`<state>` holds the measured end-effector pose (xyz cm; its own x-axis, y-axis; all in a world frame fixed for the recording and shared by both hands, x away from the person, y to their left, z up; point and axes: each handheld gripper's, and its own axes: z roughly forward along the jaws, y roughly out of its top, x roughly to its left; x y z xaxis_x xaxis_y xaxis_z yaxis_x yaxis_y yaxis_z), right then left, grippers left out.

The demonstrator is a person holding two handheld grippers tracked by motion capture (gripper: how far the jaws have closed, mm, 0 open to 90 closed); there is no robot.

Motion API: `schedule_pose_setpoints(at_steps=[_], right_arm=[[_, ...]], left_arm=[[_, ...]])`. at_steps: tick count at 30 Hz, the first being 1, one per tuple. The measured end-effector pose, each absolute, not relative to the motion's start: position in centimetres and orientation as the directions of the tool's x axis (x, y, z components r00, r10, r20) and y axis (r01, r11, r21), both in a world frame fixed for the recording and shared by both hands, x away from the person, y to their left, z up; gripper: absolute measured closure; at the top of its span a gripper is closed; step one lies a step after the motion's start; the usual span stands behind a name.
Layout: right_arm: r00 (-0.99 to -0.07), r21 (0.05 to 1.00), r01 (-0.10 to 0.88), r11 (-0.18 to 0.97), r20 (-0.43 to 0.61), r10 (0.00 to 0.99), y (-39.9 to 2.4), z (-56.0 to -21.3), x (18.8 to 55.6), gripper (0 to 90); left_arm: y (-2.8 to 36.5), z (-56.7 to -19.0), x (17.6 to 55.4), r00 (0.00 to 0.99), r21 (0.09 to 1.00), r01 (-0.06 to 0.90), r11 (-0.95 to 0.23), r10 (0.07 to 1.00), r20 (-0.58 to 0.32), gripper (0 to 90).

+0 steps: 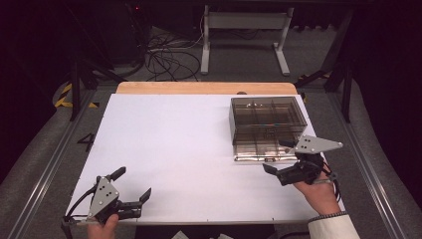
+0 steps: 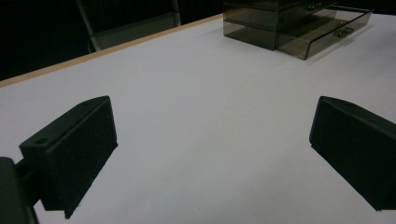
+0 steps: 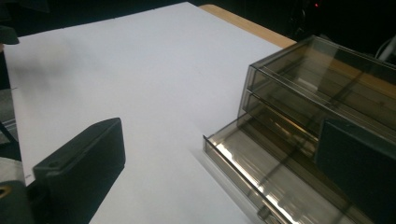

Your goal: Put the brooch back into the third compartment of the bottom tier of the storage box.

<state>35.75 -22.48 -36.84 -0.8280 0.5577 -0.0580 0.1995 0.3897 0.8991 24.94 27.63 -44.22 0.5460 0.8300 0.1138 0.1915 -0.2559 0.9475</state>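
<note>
A smoky clear plastic drawer cabinet stands at the right of the white table. Its bottom drawer is pulled out toward me; in the right gripper view the drawer looks bare inside. My right gripper hovers open just in front of that drawer, one jaw over the drawer front, the other over the table. My left gripper rests open at the near left corner with nothing between its jaws. The cabinet sits far off in the left gripper view.
The table's wooden back edge runs behind the cabinet. Beyond it on the floor stand a white frame and a tangle of cables. Dark stands flank the table on both sides.
</note>
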Motion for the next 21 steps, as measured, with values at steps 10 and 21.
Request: schedule_pose_setpoints(at_steps=[10, 21], right_arm=[[-0.870, 0.934, 0.151, 0.324, -0.030, 0.493, -21.8, -40.6, 35.0, 0.0], [-0.860, 0.925, 0.241, 0.294, 0.063, 0.506, -21.7, -45.9, 34.7, 0.0]], left_arm=[[27.7, -44.2, 24.8, 0.552, 0.950, 0.184, -0.252, 0.826, 0.113, 1.6], [27.6, -44.3, 24.9, 0.557, 0.952, 0.172, -0.253, 0.822, 0.118, 1.5]])
